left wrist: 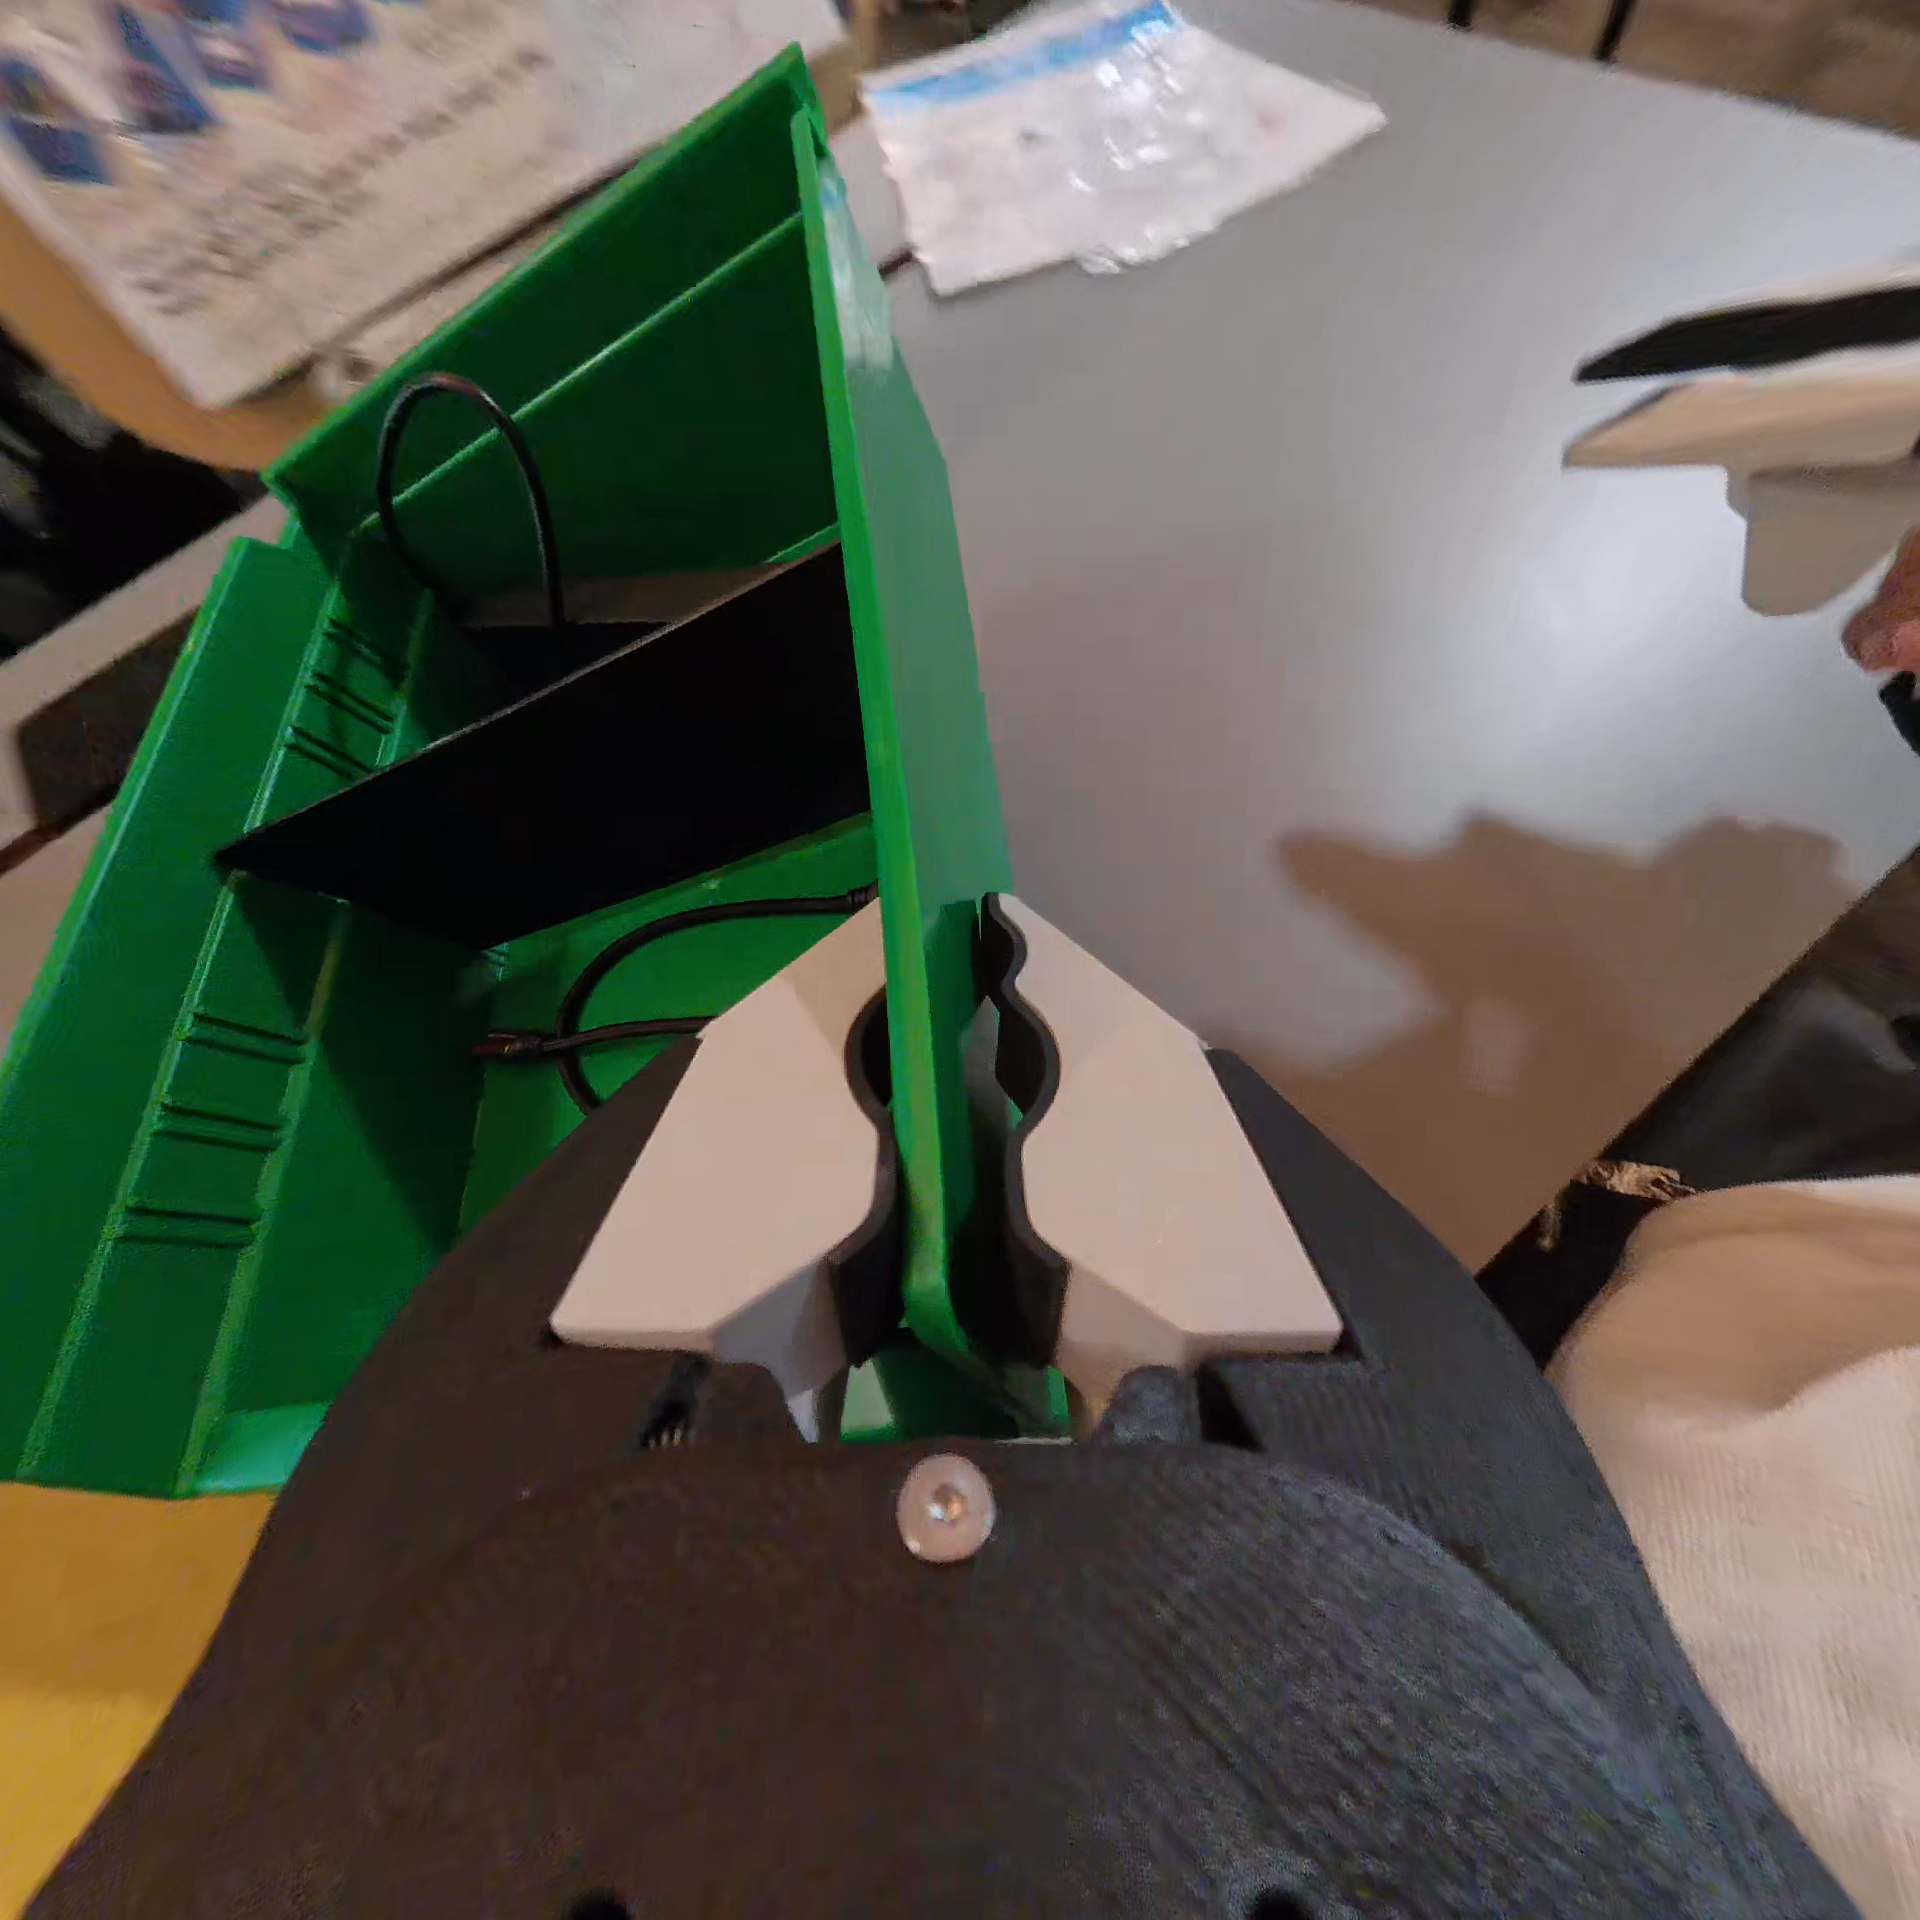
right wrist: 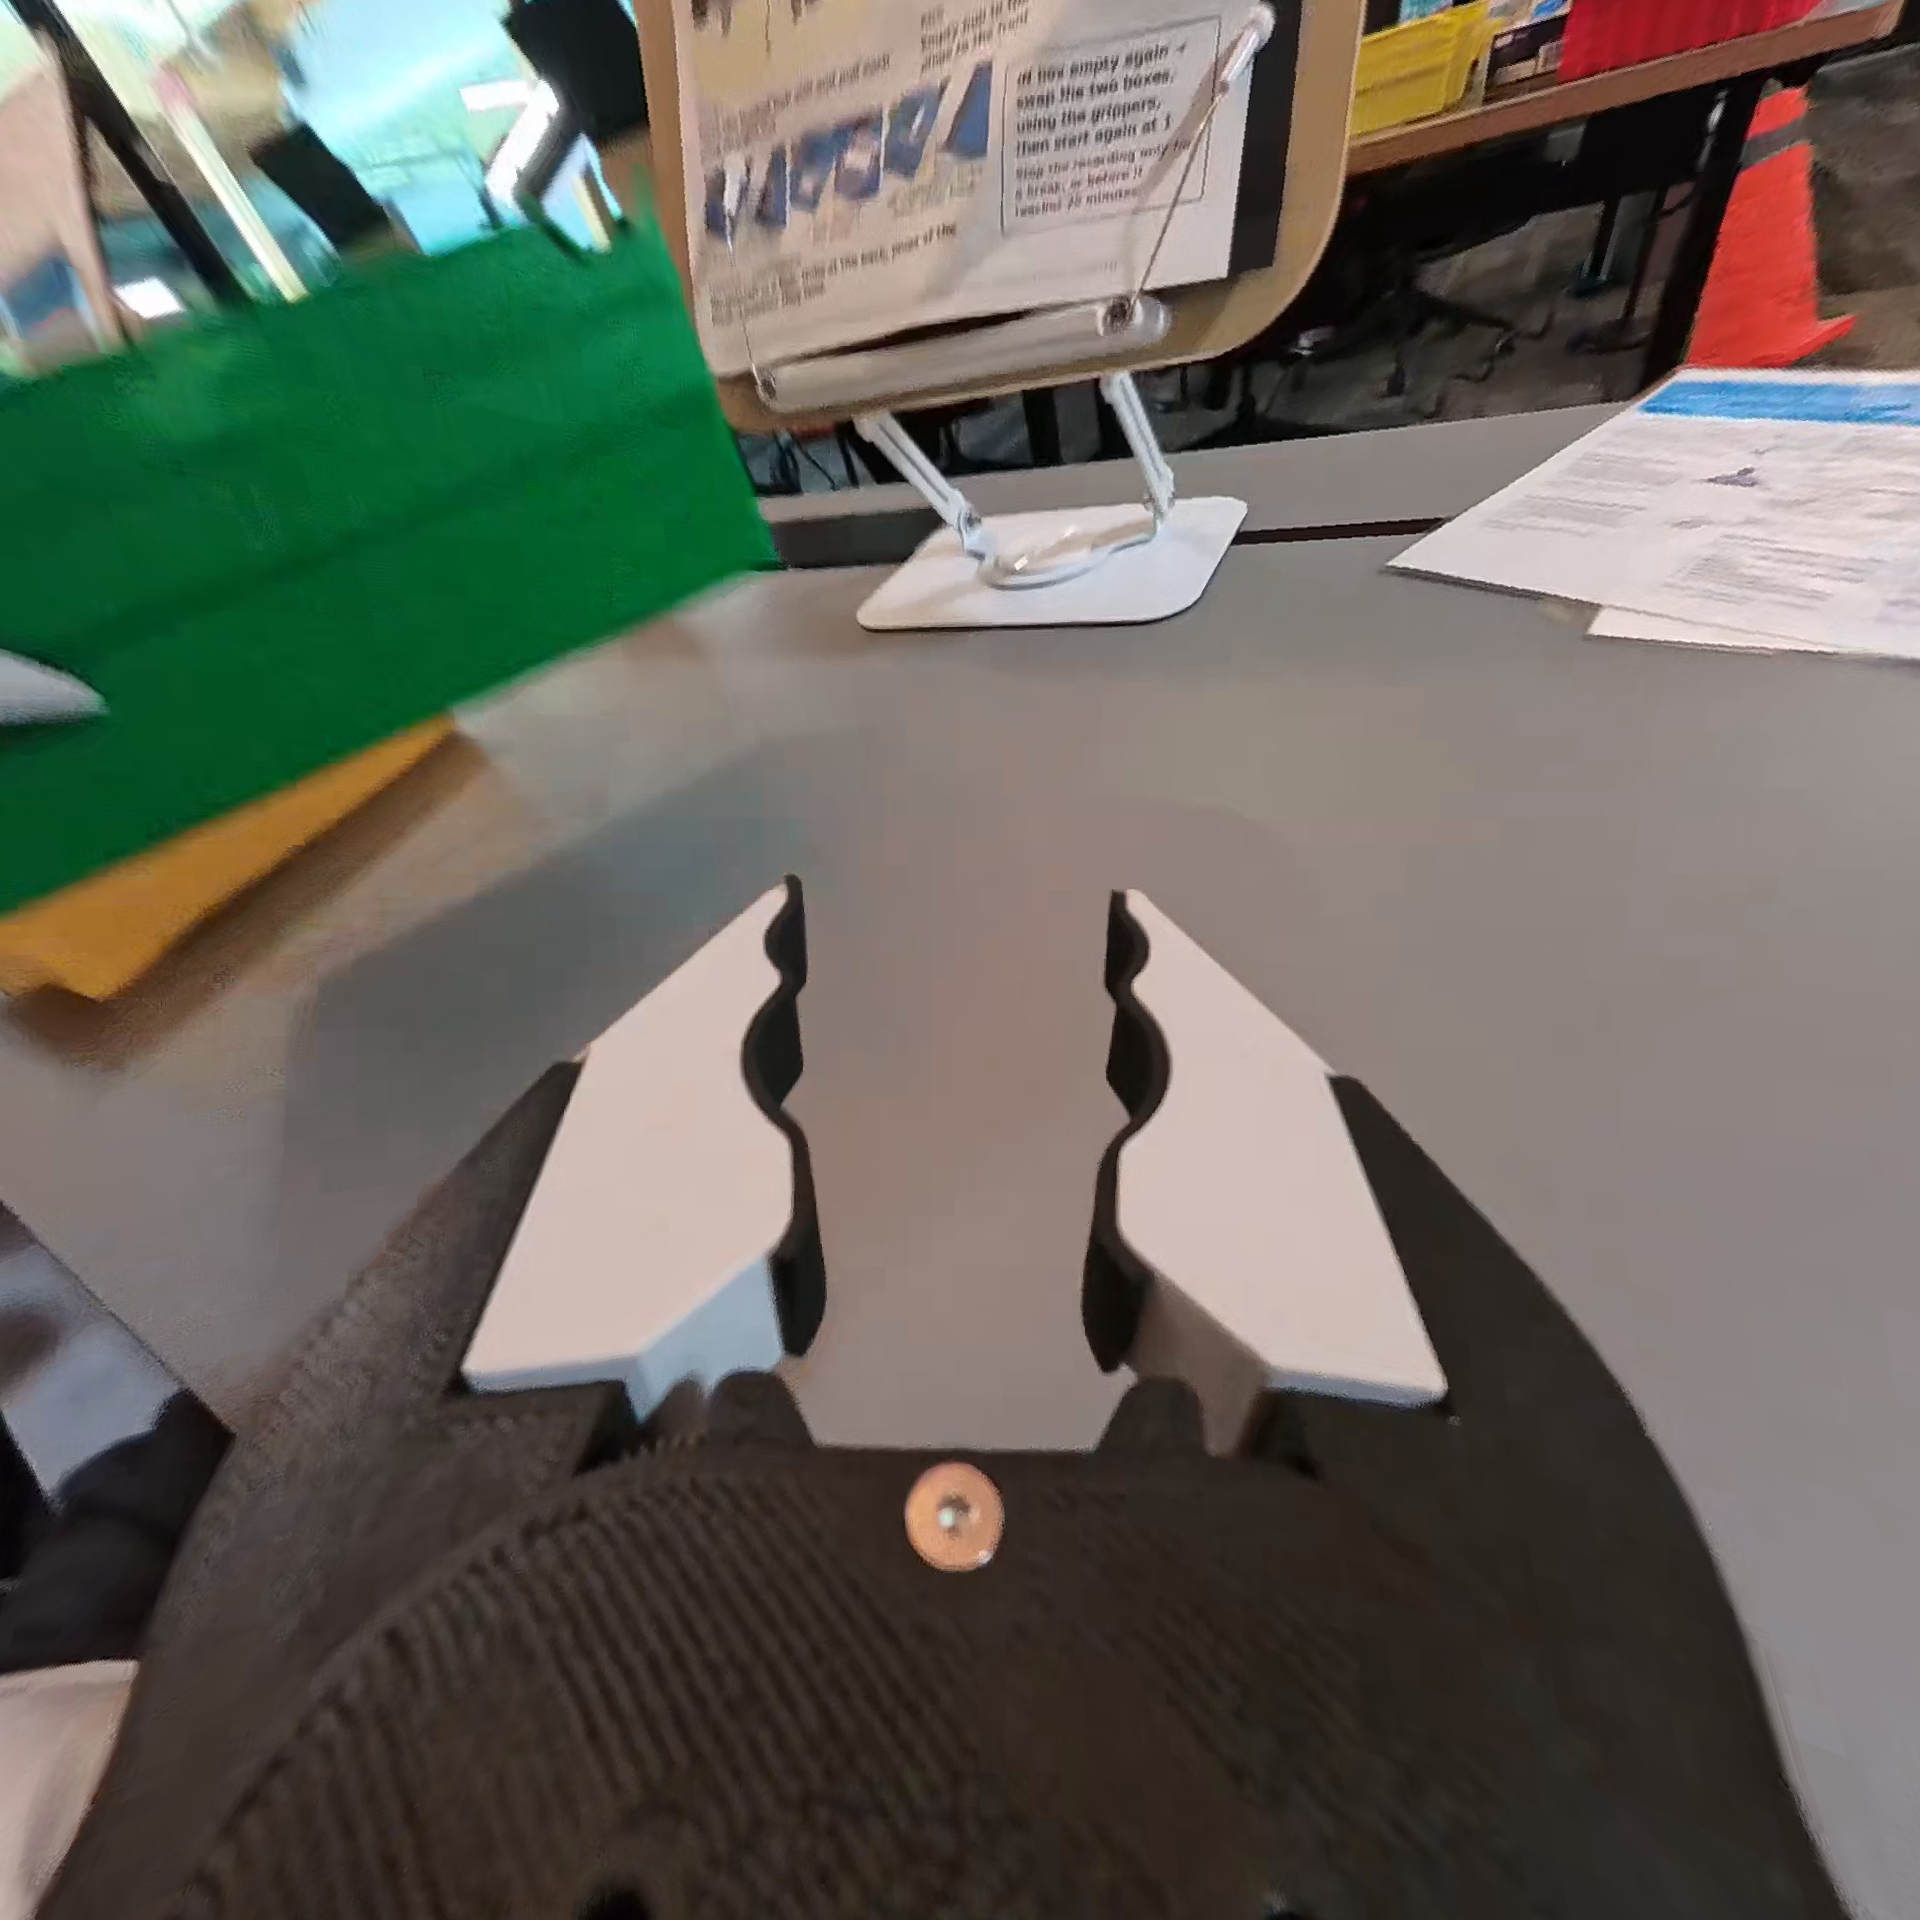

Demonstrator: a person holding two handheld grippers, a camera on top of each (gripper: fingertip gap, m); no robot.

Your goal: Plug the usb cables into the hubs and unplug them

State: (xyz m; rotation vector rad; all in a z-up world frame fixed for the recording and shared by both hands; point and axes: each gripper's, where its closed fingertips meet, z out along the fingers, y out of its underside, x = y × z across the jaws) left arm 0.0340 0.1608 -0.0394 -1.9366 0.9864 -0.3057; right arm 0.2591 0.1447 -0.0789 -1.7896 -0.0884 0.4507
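Green bin [left wrist: 582, 644] wall is pinched by left tongs [left wrist: 940, 1122], tilted; cables [left wrist: 623, 997] could get dumped. Right tongs [right wrist: 956, 1132] are spread, nothing held.

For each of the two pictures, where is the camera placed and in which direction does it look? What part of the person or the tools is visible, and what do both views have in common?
Left wrist view: sits on the left gripper, looking along its fingers, which are shut on the wall of the green bin; a cream sleeve shows at right.
Right wrist view: sits on the right gripper, open over the grey table, facing a document stand.
Shared: the green bin, the table, the yellow box and the stand's sheet.
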